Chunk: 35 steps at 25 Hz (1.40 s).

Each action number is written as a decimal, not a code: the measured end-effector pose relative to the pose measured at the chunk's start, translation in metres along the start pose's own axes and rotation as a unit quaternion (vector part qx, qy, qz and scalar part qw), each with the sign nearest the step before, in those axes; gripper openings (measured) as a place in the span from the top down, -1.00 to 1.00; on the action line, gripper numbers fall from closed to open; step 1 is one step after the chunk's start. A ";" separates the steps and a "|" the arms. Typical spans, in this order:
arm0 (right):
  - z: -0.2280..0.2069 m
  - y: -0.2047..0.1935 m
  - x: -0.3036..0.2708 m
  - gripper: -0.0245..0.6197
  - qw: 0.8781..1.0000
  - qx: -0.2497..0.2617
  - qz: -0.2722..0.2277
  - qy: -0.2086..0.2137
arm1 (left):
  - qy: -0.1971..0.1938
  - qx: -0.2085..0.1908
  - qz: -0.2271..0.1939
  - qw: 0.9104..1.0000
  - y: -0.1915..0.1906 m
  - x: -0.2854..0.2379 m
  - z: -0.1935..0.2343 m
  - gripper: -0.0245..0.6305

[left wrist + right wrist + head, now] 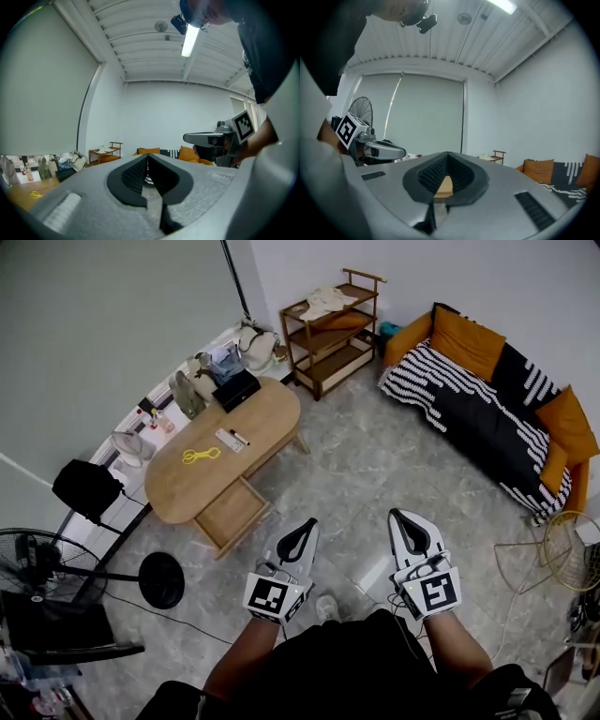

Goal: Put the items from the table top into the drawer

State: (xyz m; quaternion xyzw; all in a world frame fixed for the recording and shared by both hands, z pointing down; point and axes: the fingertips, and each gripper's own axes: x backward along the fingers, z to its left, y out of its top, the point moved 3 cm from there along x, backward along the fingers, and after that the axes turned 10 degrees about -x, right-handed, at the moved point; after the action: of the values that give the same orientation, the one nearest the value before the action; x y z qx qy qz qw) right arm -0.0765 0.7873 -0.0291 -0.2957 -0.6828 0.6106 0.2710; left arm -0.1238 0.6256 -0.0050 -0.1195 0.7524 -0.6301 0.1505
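You stood well back from the work, so I judged the sound move was to walk up first and part the jaws only once an item sat squarely ahead. Your left gripper was closed on nothing. Your right gripper was closed and empty too, both low in the centre of the head view. Toward the upper left the drawer stood pulled out under the table. The yellow item lay on top, well apart from both grippers.

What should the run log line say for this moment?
left gripper: shut, empty | right gripper: shut, empty | drawer: open | yellow item: on table
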 end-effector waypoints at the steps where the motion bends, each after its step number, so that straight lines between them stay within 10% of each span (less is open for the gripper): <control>1: 0.005 0.000 -0.006 0.93 1.000 -0.002 -0.001 0.003 | 0.003 -0.001 0.000 1.000 0.000 0.004 0.006 0.87; 17: 0.032 -0.010 -0.159 0.93 0.994 -0.016 0.016 0.108 | 0.117 0.013 0.038 0.992 -0.037 0.011 0.133 0.87; 35: -0.016 -0.025 -0.385 0.93 0.961 -0.038 0.077 0.261 | 0.273 0.029 0.108 0.956 -0.064 -0.076 0.273 0.87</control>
State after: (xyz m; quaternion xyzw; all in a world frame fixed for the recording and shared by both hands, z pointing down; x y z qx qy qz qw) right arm 0.1946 0.5128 -0.0060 -0.5067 -0.5863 0.5044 0.3810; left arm 0.0493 0.3937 0.0203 0.1430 0.7544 -0.6406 0.0099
